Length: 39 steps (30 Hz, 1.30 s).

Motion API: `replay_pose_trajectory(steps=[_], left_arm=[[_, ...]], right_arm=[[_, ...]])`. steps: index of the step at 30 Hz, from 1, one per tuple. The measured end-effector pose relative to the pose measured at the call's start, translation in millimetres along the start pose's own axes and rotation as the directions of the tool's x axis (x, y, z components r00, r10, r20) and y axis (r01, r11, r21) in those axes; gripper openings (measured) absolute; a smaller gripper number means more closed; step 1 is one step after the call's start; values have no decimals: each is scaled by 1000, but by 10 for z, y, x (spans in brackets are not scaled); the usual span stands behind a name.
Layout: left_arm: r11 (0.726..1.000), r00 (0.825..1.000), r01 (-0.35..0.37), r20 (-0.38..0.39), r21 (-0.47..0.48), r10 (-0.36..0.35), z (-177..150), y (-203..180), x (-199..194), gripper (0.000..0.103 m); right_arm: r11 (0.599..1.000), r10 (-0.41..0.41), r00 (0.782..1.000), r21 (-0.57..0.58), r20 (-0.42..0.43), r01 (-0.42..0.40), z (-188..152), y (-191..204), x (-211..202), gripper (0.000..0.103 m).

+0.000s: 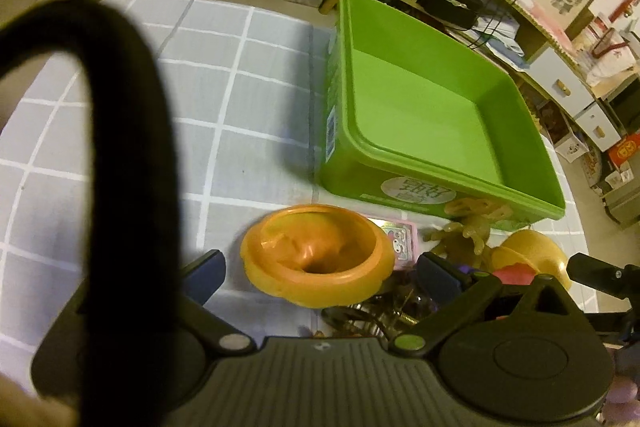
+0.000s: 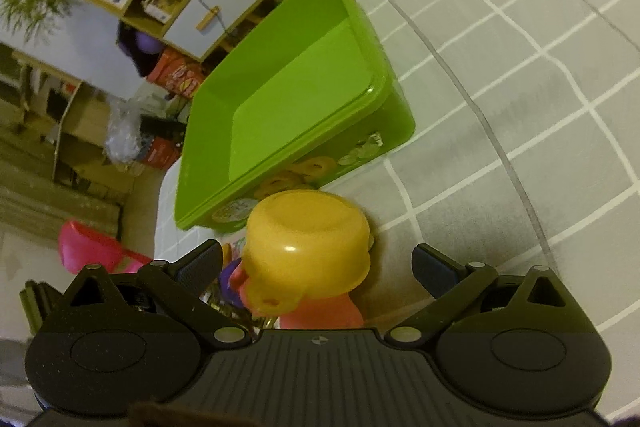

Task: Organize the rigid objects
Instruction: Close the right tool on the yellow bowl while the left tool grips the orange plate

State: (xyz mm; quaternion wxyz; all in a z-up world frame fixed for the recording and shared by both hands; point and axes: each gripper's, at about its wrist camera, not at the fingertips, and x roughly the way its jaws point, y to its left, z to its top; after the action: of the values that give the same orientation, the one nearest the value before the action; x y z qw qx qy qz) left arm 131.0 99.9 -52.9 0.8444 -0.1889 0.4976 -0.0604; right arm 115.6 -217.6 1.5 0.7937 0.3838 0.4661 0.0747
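**A:** Which step is this, going by what lies nearest?

**B:** I judge it the very start of sorting: the green bin (image 1: 420, 99) is bare inside and every toy is out on the checked cloth (image 1: 224, 75). Nearest the left gripper (image 1: 320, 277) is an orange ring-shaped dish (image 1: 318, 255), lying open side up between the two fingers. The jaws stand wide apart; I see no contact with the rim on either side, so it holds nothing.

**A:** And the right one?

**B:** The right gripper (image 2: 318, 267) is likewise spread wide. A yellow upturned bowl (image 2: 308, 247) sits between its fingers with a gap on both sides, perched on something pink (image 2: 320, 311) that I cannot identify. Nothing is gripped.

**A:** What else is in the heap?

**B:** In the left view, just past the dish, lie a pink card pack (image 1: 402, 243) and a translucent amber figure (image 1: 466, 231), right up against the bin's near wall. Close under the gripper is a tangle of metal parts, too blurred to name. The yellow bowl shows again to the right.

**A:** So what does the next move call for?

**B:** Probably closing on one piece, the dish or the bowl, then lifting it clear of the pile and carrying it over the near wall into the bin. The bowl's smooth round side could slip, so a square grip across its widest part seems wise.
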Motion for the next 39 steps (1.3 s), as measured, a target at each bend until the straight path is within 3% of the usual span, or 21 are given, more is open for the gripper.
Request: replay_pose_trajectory(steps=[11,17,22,39], left_arm=[[999,1000,-2,-5,-44,2,32,42,104,60],[997,1000,5,3,-77,-5,38,71,105,60],[997,1000,10,11,-76,-10,40,68,74,60],[996,997,53,56,-66,-49,48,-1,-183,60]], right_arm=[[997,10,1000,76,0,-10,51,-66,148,96],[998,13,1000,62,8,-14,55,-24,145,89],[997,38,999,61,7,-38,64,1,123,76],[994,58,997,93,52,-62,123,15,-80,76]])
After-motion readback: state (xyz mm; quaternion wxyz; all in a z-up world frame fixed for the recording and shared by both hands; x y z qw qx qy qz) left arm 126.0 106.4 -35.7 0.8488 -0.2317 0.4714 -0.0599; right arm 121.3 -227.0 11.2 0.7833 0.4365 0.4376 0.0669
